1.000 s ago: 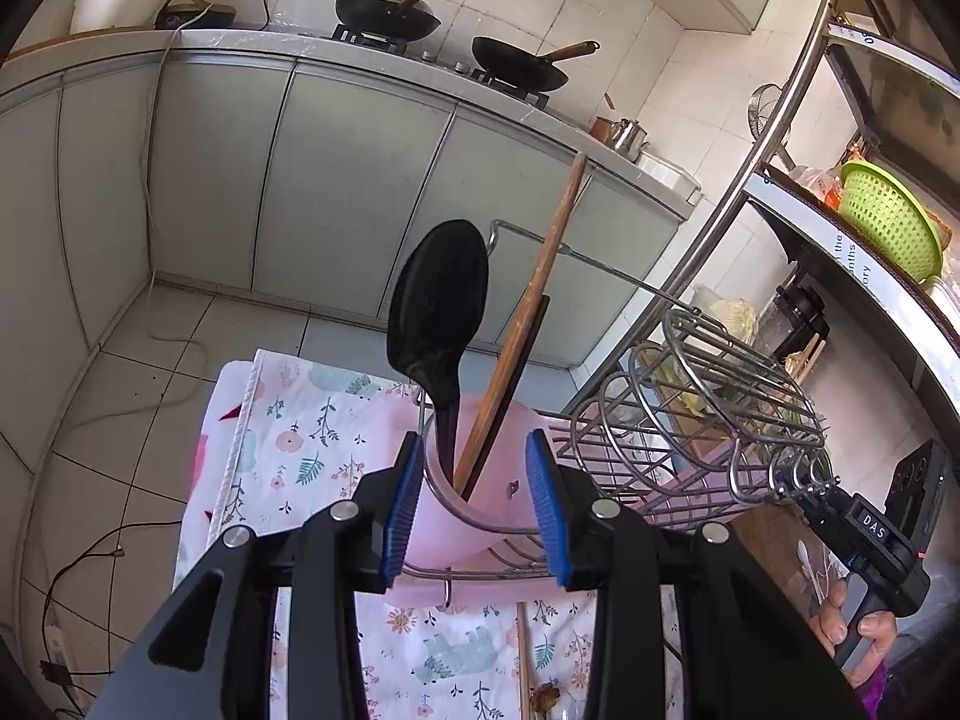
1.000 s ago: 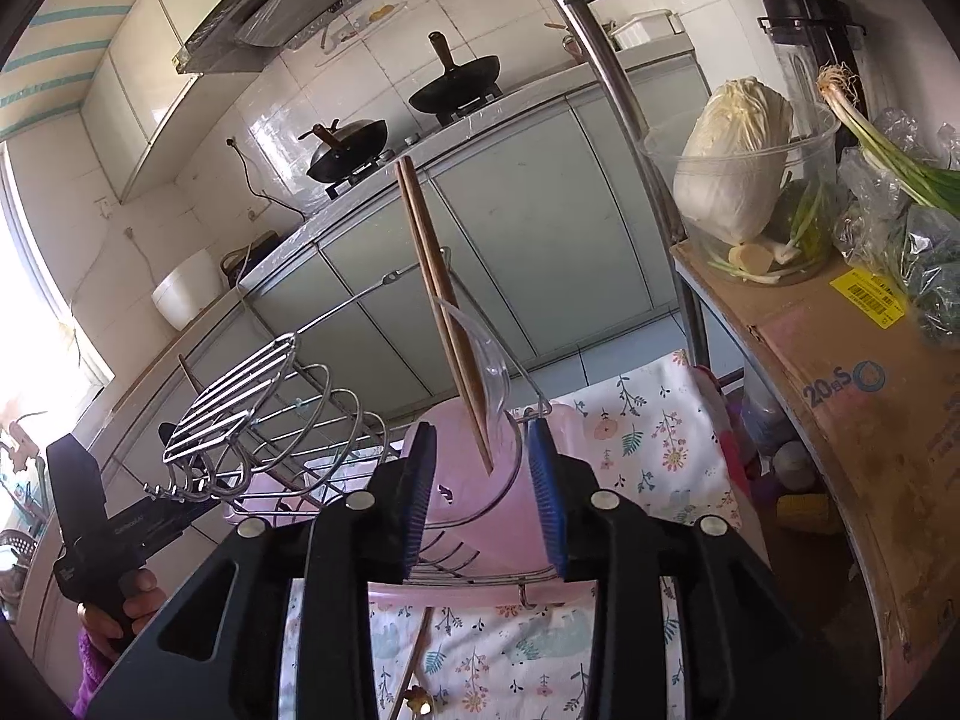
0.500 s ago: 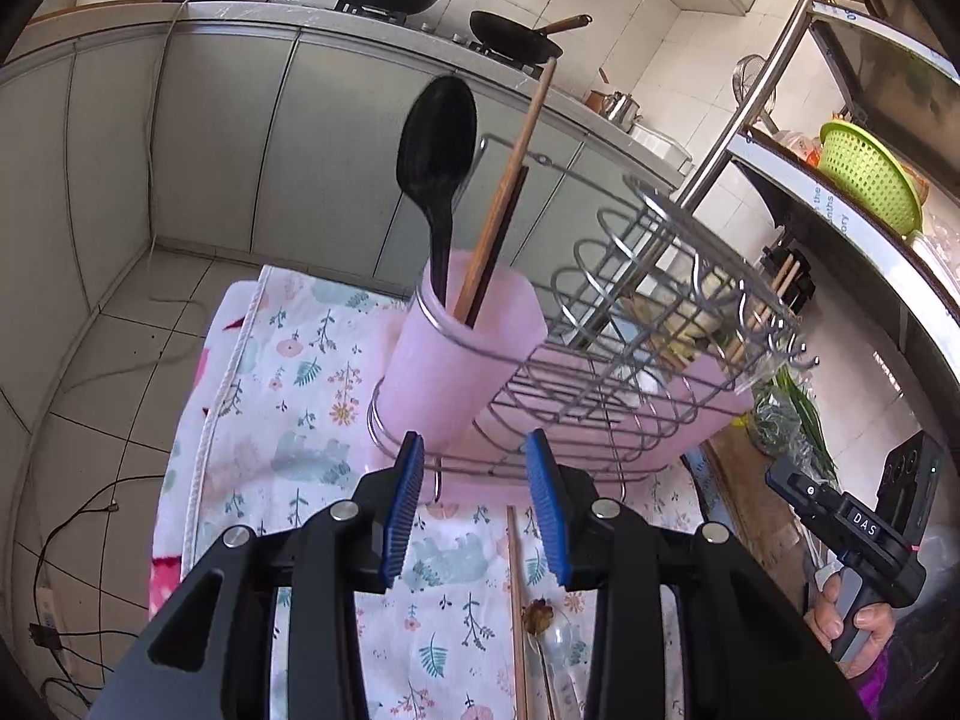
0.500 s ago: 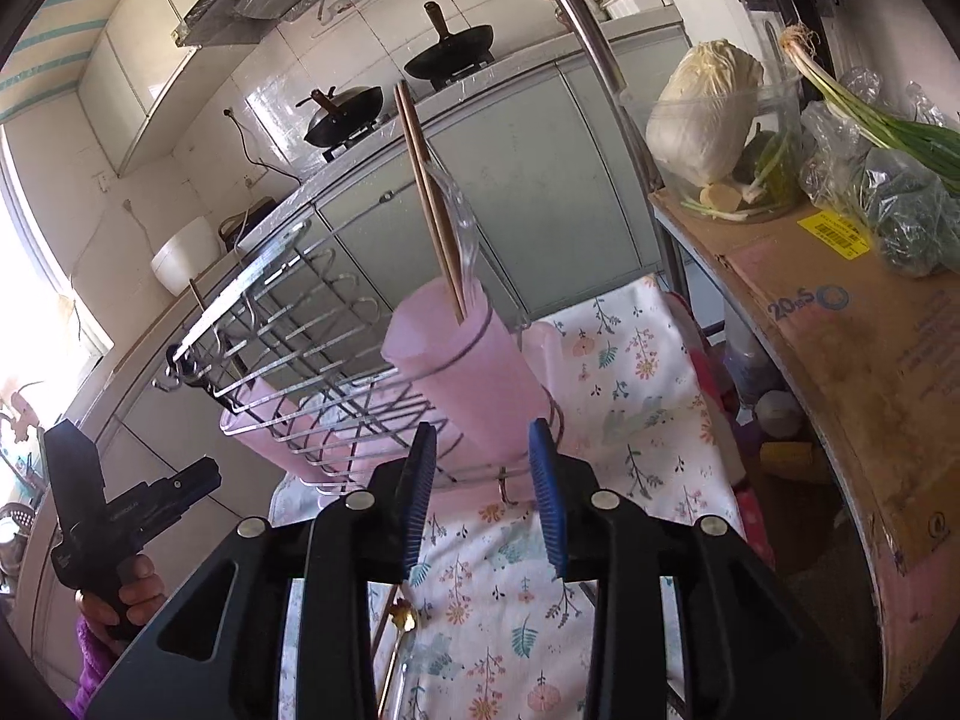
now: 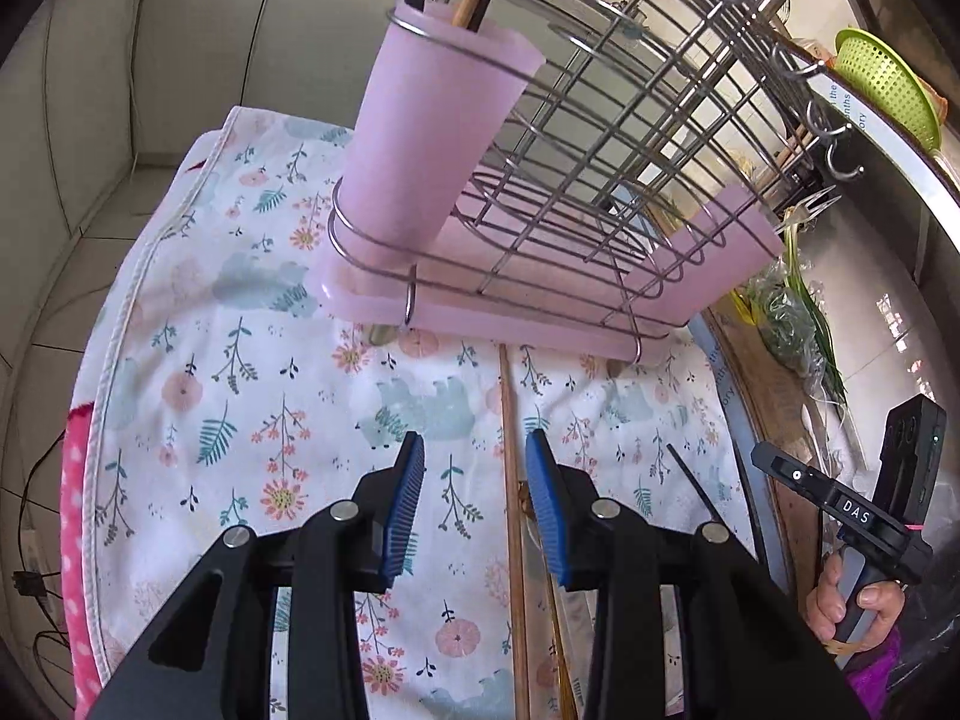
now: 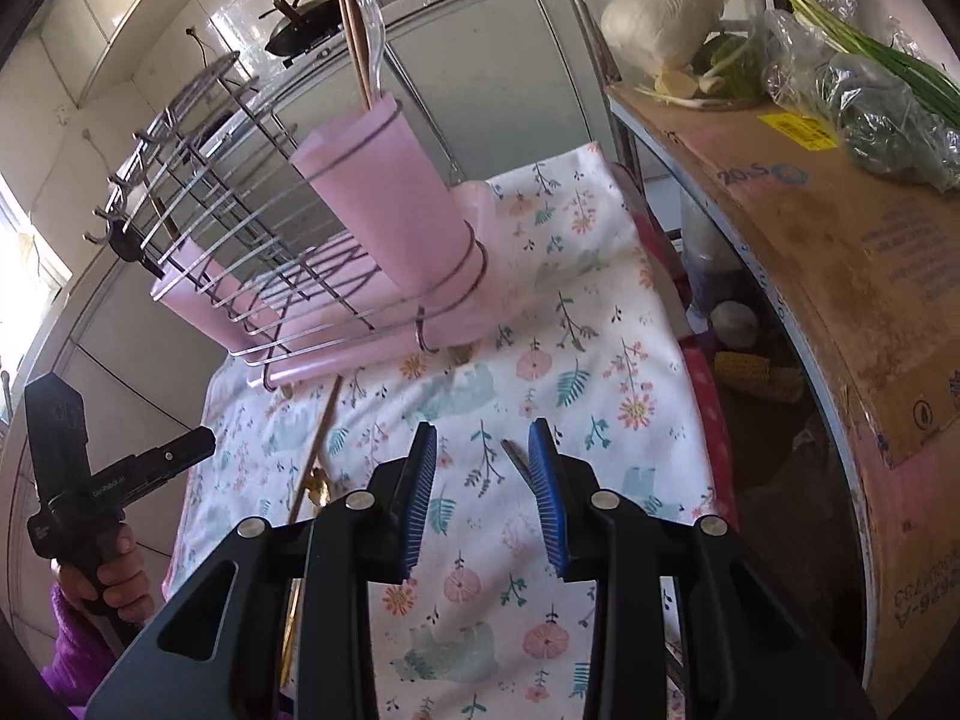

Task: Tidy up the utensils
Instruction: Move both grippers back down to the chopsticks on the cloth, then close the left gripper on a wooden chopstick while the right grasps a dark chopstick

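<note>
While both grippers hang over the floral cloth [image 5: 252,396], the left gripper [image 5: 474,510] and right gripper [image 6: 483,492] stand released, holding nothing. Loose chopsticks [image 5: 510,480] lie on the cloth before the wire rack [image 5: 600,180], whose pink cup [image 5: 420,138] already holds utensils.

Pink cup [image 5: 420,132], floral cloth [image 5: 252,372], blue pads [image 5: 405,516]

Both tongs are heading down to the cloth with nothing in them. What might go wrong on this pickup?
1. The wooden chopstick lies flat on the soft floral cloth, so the left tongs may pinch fabric along with it.
2. Its far end reaches the pink tray under the wire rack; dragging could nudge the rack.
3. The right tongs sit close over a dark thin utensil; both hands may crowd each other.
</note>
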